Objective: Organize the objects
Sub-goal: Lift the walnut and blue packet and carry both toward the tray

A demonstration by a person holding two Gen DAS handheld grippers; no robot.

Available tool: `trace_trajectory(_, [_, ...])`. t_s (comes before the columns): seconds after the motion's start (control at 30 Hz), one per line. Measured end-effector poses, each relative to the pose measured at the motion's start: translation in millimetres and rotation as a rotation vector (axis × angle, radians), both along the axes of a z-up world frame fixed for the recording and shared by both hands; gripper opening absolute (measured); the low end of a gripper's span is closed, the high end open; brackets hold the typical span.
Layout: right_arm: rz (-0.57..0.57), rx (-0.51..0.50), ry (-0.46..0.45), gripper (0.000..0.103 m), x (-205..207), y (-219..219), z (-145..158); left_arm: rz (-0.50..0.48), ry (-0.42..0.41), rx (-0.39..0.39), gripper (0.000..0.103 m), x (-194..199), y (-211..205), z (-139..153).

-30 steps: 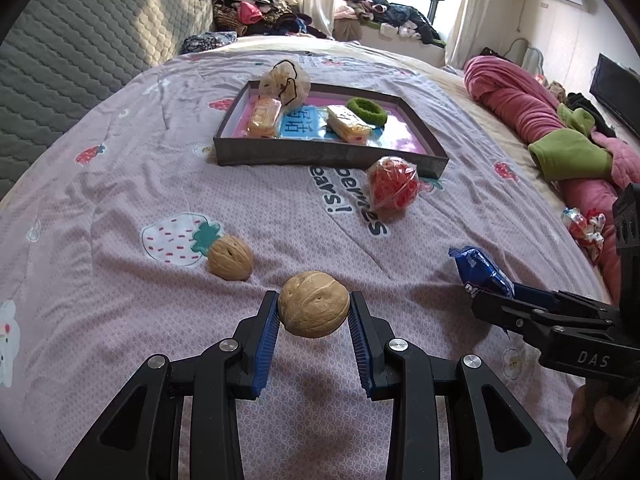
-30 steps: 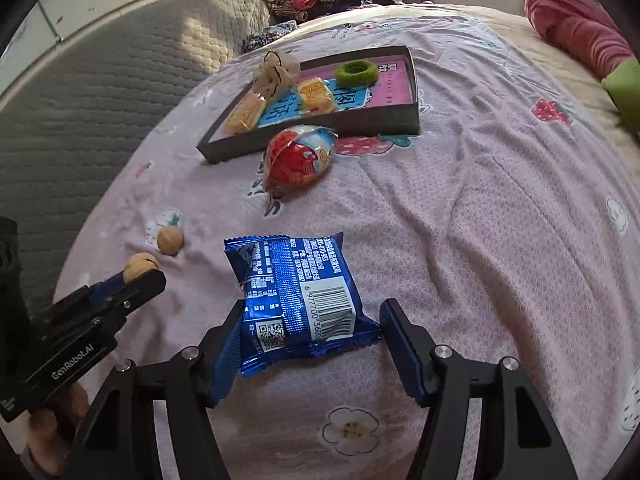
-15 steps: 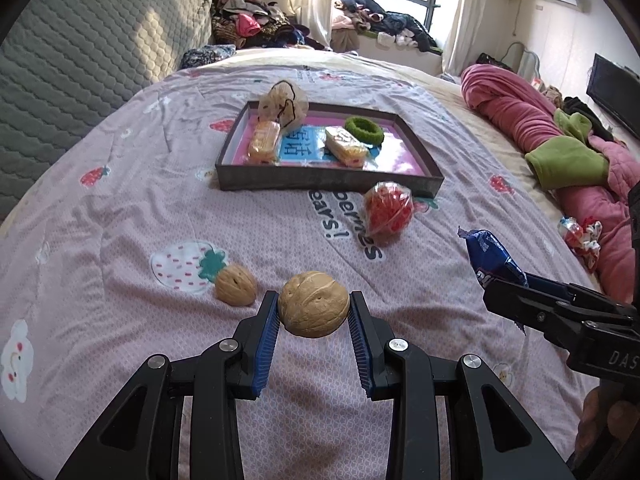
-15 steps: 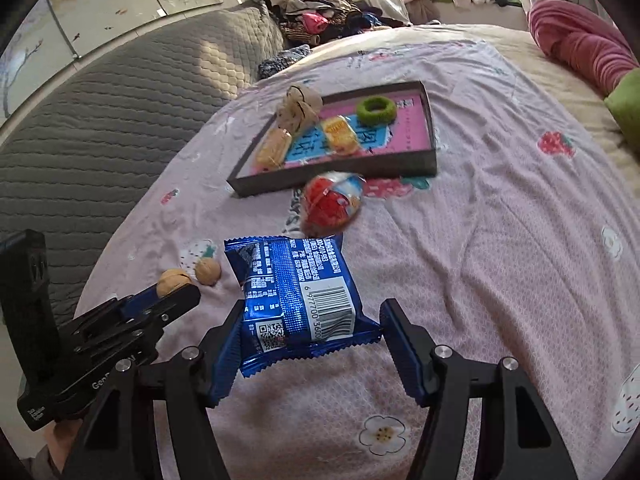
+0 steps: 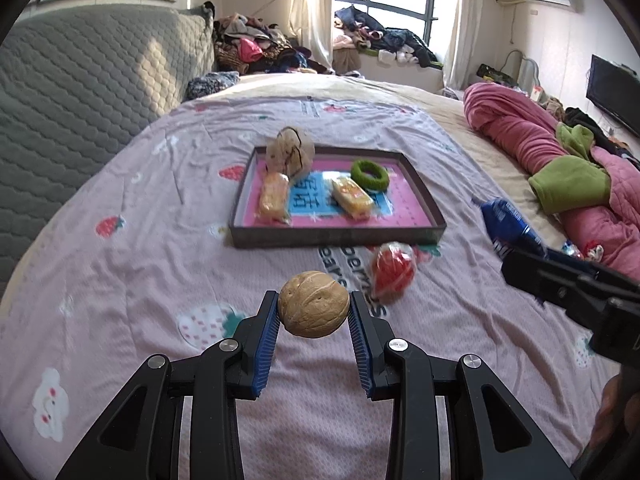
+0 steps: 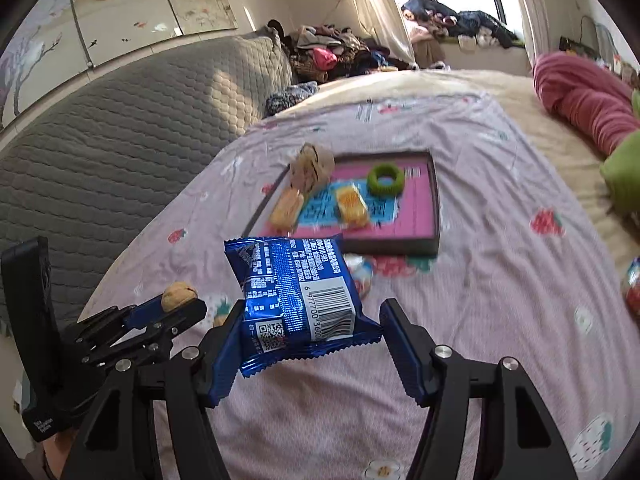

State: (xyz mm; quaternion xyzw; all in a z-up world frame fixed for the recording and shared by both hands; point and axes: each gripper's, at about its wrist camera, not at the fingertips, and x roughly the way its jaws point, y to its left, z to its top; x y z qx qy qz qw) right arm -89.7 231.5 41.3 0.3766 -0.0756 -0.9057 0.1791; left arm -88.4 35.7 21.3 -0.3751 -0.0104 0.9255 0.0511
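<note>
Beyond the left gripper (image 5: 313, 312) clamping a walnut (image 5: 313, 309) and the right gripper (image 6: 310, 336) clamping a blue packet (image 6: 296, 292) lies a pink strawberry-print bedsheet (image 5: 160, 248) (cluttered bedroom, sunlit window (image 5: 384, 4)).

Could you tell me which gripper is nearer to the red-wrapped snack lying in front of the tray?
Left. The left gripper hangs just beside the red-wrapped snack; the right gripper is farther off.

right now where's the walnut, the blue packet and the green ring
walnut (image 5: 313, 304): left wrist view, middle of the shell.
blue packet (image 6: 298, 294): right wrist view, middle of the printed back.
green ring (image 5: 369, 175): left wrist view, its lower band.
</note>
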Motion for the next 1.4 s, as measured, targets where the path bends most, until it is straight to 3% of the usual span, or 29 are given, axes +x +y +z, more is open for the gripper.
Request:
trace_trajectory(0.63, [-0.013, 0.026, 0.082, 0.066, -33, -4, 55, 0.016, 0.071, -0.023, 0.035, -42, 0, 55])
trace_trajectory(1.4, [-0.04, 0.046, 0.171, 0.066, -61, 4, 103, -0.006, 0.123, -0.042, 0.035, -76, 18, 91])
